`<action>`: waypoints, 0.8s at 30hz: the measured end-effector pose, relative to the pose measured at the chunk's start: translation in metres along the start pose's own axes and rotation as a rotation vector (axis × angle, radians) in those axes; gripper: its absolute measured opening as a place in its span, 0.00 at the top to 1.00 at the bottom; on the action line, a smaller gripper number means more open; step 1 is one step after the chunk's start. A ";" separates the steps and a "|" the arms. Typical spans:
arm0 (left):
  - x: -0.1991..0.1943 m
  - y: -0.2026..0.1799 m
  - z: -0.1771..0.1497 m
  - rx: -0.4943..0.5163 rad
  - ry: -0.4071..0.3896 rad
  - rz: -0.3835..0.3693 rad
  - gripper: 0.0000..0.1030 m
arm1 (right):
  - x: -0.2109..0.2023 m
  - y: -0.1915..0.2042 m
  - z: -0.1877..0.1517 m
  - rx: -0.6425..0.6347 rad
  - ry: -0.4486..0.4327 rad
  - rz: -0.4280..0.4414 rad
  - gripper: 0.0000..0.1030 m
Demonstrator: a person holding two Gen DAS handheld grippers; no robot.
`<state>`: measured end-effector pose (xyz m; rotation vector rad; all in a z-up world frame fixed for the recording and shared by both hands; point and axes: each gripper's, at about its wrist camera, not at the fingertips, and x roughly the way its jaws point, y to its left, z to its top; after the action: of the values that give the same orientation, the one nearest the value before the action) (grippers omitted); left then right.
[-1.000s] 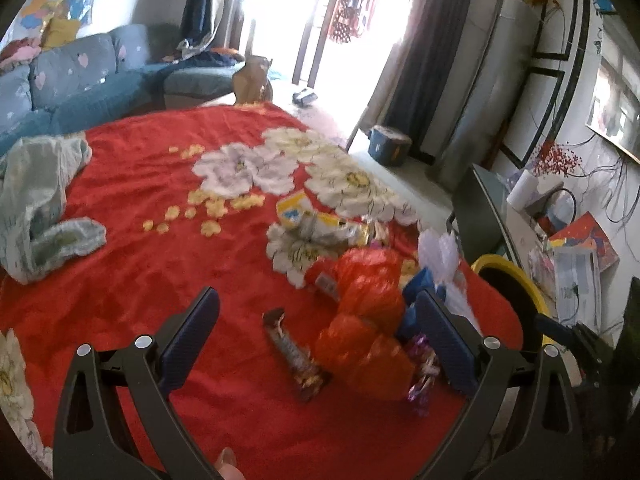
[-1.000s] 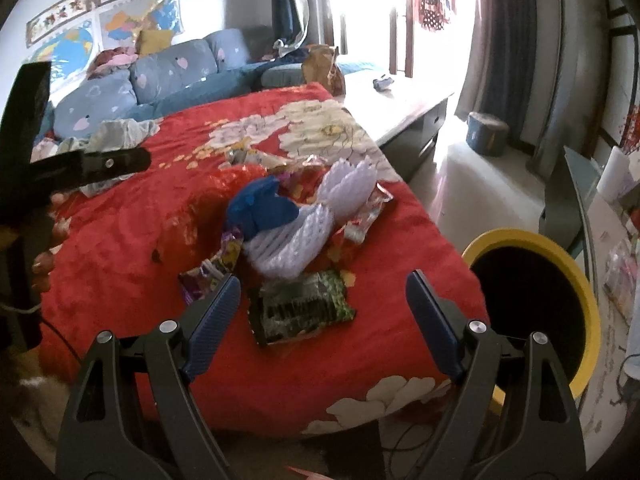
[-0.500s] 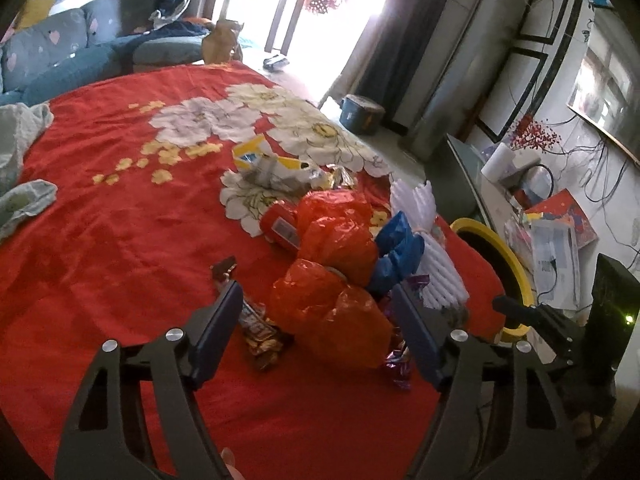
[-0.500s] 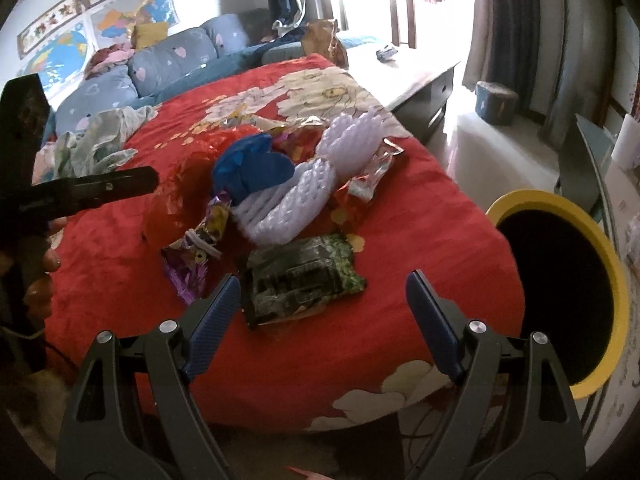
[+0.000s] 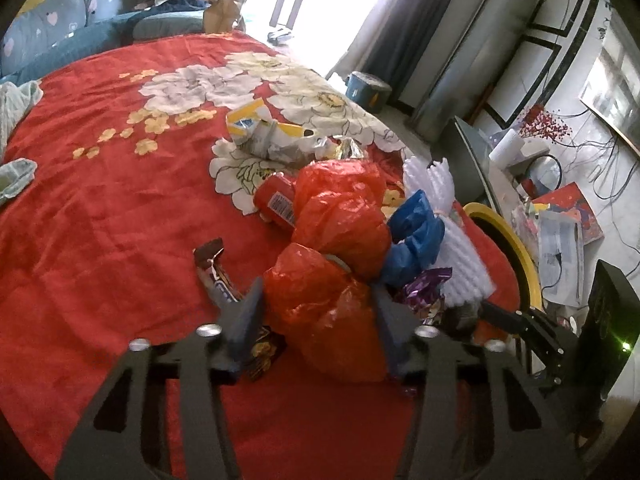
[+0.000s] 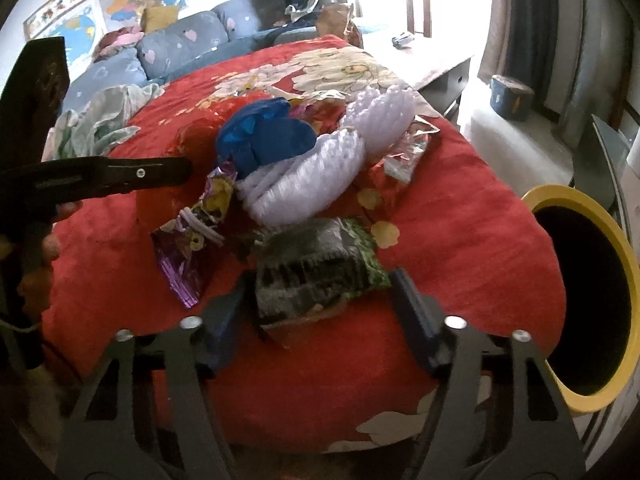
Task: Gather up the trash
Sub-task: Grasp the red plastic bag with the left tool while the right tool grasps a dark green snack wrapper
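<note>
A heap of trash lies on the red flowered bedspread. My left gripper is closing on the near lump of an orange plastic bag, which fills the gap and touches both pads. A chocolate bar wrapper lies just left of its left finger. My right gripper is closing around a green and black snack packet; the packet lies between the fingers, with a thin gap at the left pad. A yellow-rimmed bin stands open beside the bed.
Behind the packet lie white foam netting, a blue bag and a purple wrapper. A red can and a yellow-white packet sit farther back. Clothes lie at the left, a sofa beyond.
Both grippers have sunk toward the heap and their jaws have narrowed. The orange bag now sits between the left fingers and the green packet between the right fingers.
</note>
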<state>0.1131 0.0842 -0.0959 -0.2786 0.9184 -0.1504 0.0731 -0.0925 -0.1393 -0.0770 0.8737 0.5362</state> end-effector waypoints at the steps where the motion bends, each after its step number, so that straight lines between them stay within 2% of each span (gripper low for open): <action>1: 0.000 0.000 0.000 0.004 0.000 -0.001 0.64 | -0.001 -0.001 0.000 -0.001 0.000 0.002 0.50; 4: -0.003 0.000 0.000 0.012 -0.009 -0.001 0.73 | -0.002 0.000 0.000 -0.009 0.000 0.009 0.58; 7: -0.009 0.001 0.002 0.008 -0.031 -0.001 0.76 | -0.006 0.001 0.000 -0.022 0.003 0.024 0.69; 16: -0.045 0.001 0.013 0.009 -0.126 -0.002 0.77 | -0.033 -0.002 0.000 -0.020 -0.023 0.044 0.70; 24: -0.072 -0.016 0.018 0.045 -0.185 -0.024 0.77 | -0.060 -0.012 0.011 0.004 -0.089 0.025 0.70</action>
<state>0.0838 0.0894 -0.0258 -0.2571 0.7279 -0.1645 0.0556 -0.1250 -0.0897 -0.0378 0.7897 0.5572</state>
